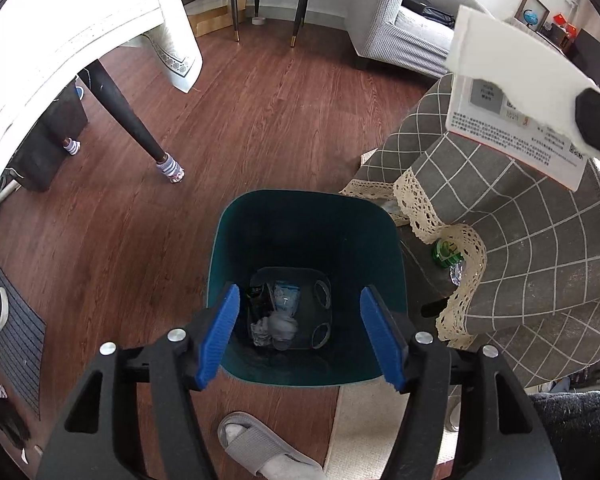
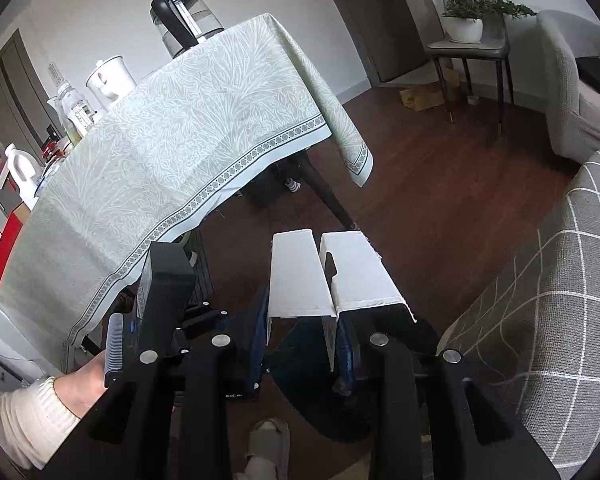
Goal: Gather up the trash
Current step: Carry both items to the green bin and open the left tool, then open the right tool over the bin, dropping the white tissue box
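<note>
A dark teal trash bin (image 1: 306,220) stands on the wood floor, with crumpled paper and wrappers (image 1: 276,322) at its bottom. My left gripper (image 1: 300,336) is open and empty, hovering right above the bin's mouth. My right gripper (image 2: 302,344) is shut on a torn white cardboard box (image 2: 328,280), held above the bin. That box also shows in the left wrist view (image 1: 516,92), high at the right, with printed text on its underside. The left gripper and the hand holding it show in the right wrist view (image 2: 160,300).
A small table with a grey checked cloth (image 1: 540,240) stands right of the bin, a green bottle (image 1: 446,254) under it. A dining table with a pale cloth (image 2: 180,140) holds a kettle and bottles. A grey slipper (image 1: 260,448), a sofa (image 1: 400,24) and a chair (image 2: 472,40) surround.
</note>
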Tool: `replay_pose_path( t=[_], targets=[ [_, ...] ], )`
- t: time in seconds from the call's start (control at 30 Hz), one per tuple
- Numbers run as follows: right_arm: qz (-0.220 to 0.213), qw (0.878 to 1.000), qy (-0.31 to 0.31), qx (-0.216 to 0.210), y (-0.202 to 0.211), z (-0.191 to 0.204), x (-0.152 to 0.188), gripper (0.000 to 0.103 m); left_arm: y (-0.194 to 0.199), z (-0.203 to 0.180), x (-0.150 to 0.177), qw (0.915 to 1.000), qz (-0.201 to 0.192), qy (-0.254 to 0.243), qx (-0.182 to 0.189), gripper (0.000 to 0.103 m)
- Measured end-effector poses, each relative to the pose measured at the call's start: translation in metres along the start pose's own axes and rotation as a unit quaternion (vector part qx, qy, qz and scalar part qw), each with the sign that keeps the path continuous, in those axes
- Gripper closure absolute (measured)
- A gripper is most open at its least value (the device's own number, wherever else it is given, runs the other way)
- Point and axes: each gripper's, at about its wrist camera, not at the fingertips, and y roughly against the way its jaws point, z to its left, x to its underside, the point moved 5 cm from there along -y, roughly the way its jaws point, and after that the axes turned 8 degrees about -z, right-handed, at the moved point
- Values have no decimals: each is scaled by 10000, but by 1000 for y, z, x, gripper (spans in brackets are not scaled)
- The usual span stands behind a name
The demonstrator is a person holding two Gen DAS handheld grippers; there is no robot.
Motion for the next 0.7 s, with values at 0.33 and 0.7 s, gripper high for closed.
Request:
replay_pose_path(
  t=[0.33, 0.7],
  targets=[
    [333, 9992, 50, 217, -27, -6, 16, 72, 24, 20, -10, 9987, -463, 190, -136, 30],
    [843, 9952, 194, 467, -64, -5, 40, 72, 54, 30, -27, 9949, -981, 207, -128, 33]
  ],
)
